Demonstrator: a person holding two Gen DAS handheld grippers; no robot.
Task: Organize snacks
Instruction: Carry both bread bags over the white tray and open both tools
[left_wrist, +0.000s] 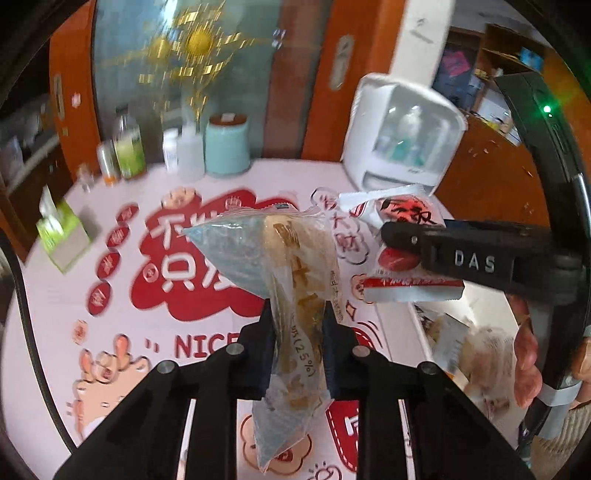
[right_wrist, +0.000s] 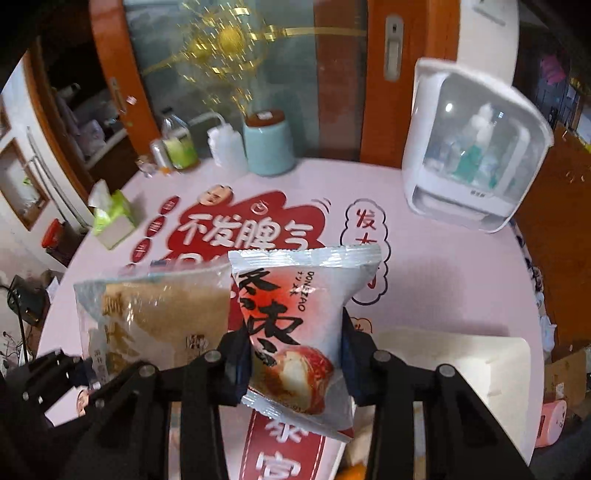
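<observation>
My left gripper (left_wrist: 297, 332) is shut on a clear and blue packet of brown cake (left_wrist: 291, 295), held above the table. The same packet shows at the left in the right wrist view (right_wrist: 155, 317). My right gripper (right_wrist: 295, 354) is shut on a white and red snack packet (right_wrist: 295, 332), also held in the air. In the left wrist view that packet (left_wrist: 402, 236) and the right gripper (left_wrist: 399, 236) are to the right, close beside the cake packet. A white box (right_wrist: 480, 354) lies on the table at the right, below the right gripper; more wrapped snacks (left_wrist: 454, 339) lie in it.
The round table has a pink and red printed cloth (right_wrist: 443, 266). At its back stand bottles (right_wrist: 177, 144), a teal canister (right_wrist: 267, 144) and a white appliance (right_wrist: 476, 155). A green tissue box (right_wrist: 112, 218) sits at the left. A hand (left_wrist: 528, 354) holds the right gripper.
</observation>
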